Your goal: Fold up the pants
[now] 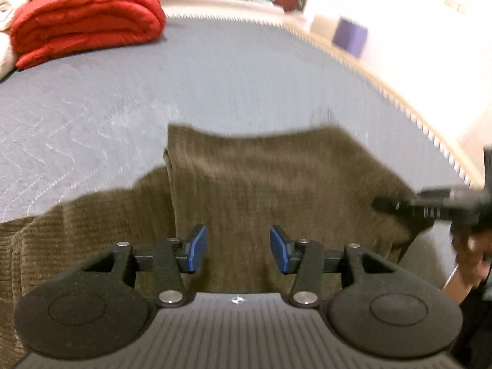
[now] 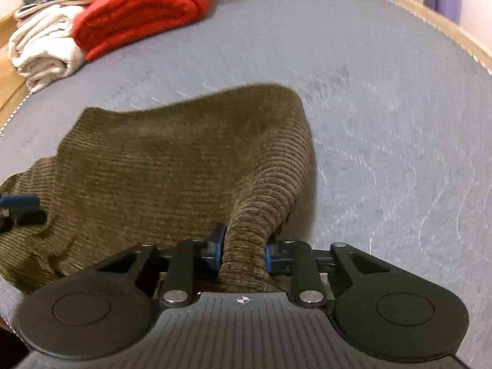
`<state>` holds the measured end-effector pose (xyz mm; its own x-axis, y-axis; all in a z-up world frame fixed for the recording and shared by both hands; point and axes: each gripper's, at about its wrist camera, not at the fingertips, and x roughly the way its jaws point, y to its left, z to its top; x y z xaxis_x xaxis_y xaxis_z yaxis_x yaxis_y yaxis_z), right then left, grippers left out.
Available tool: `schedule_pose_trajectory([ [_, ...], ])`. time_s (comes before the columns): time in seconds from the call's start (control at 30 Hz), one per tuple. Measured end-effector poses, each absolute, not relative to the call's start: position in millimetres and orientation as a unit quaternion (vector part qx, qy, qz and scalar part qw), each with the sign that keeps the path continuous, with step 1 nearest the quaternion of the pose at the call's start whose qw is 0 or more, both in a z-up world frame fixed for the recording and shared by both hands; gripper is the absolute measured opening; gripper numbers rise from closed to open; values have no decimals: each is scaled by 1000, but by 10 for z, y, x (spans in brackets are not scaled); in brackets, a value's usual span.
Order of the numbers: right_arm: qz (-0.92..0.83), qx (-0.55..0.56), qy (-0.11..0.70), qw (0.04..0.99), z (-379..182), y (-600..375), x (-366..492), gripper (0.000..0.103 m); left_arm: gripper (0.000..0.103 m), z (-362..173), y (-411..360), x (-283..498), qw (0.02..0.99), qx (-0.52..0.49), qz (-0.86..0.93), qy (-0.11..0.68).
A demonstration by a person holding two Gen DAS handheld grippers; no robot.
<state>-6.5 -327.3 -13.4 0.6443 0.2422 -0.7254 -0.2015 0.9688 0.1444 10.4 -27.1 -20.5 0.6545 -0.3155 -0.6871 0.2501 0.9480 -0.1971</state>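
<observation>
A grey quilted mat [image 1: 215, 70] covers the table — pale wooden edge [image 2: 446, 20] at two o'clock, white wall [image 1: 415, 30] beyond.

Both cameras sit just behind their own fingers, low and close over the grey mat [image 1: 215, 70], facing its far edge. The left one looks across the pants [image 1: 276, 178] from their left part, catching the right gripper [image 1: 396, 206] at its right edge. The right one looks from the right, with the left gripper [image 2: 21, 206] at its left edge. Both share the pants, the mat and the red bundle [image 2: 141, 9].
</observation>
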Motion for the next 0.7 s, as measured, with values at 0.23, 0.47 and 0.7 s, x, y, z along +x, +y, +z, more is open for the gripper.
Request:
schedule_pose_trajectory([
  [0.23,193,-4,286,939,237,-2920,-331,20,80,85,-211,174,910,-116,-182,355],
  [0.47,271,-103,207,934,334,-2281,-662,20,88,137,-95,432,858,-240,-237,387],
  [0.7,310,-188,190,912,243,-1805,-854,20,90,94,-124,663,850,-233,-239,408],
])
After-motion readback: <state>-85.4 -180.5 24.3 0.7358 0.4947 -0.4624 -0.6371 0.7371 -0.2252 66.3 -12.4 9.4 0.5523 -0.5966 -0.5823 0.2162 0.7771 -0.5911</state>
